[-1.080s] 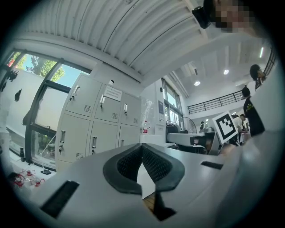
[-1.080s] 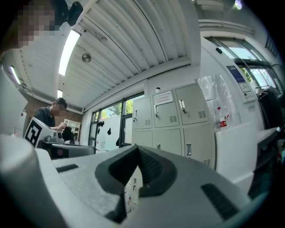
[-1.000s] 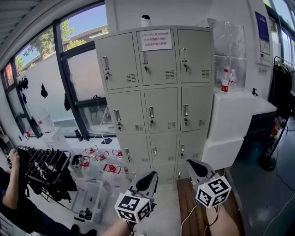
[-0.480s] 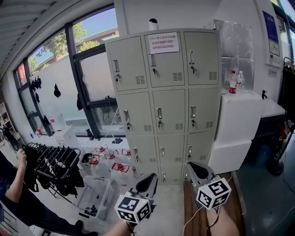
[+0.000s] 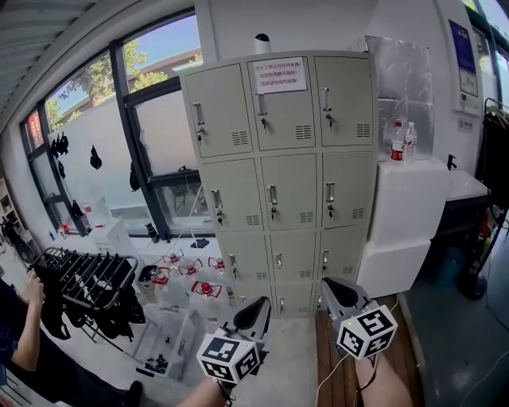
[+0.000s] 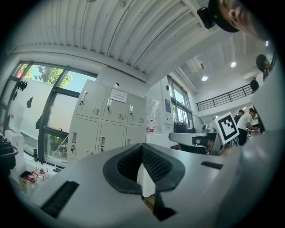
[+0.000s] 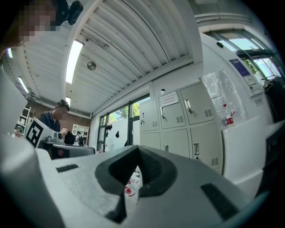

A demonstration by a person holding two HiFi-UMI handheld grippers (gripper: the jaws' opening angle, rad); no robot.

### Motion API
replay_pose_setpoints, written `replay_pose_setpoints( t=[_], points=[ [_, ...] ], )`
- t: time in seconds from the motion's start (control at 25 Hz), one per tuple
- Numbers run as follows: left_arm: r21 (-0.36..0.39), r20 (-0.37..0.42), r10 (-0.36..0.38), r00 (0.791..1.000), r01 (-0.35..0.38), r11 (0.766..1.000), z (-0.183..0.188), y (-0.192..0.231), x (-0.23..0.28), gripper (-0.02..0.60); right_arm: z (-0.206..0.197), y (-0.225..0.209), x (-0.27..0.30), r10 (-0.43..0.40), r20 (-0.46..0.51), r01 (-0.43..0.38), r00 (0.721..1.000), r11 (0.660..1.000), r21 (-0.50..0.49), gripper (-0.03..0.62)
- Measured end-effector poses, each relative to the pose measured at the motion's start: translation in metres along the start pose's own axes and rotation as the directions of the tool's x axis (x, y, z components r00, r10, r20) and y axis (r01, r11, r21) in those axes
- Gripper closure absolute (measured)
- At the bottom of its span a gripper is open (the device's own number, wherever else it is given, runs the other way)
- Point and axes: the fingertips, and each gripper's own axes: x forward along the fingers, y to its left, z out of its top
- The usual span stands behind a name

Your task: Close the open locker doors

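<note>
Lockers (image 5: pixel 282 175) all closed; both tongs shut, empty.

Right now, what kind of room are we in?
Probably a storage or changing corner of a workplace. Grey metal lockers stand beside big windows, a rack hung with dark items is at the left, and red-capped water jugs sit on the floor.

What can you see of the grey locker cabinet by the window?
The locker cabinet is pale grey metal, upright against the white wall, three columns by four rows. Every door looks shut, each with a handle, a keyed lock and vent slots. A paper notice is stuck on the top middle door.
</note>
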Motion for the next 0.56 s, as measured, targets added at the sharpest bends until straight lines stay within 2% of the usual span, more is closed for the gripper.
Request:
replay_pose_setpoints(
  t=[0.56],
  points=[
    [-0.001, -0.001, 0.001, 1.000, -0.001, 1.000, 0.0007, 0.0066, 0.0052, 0.580, -0.0036, -0.0013, 0.0080, 0.002, 0.001, -0.002, 1.000, 1.000, 0.008, 0.594]
  ],
)
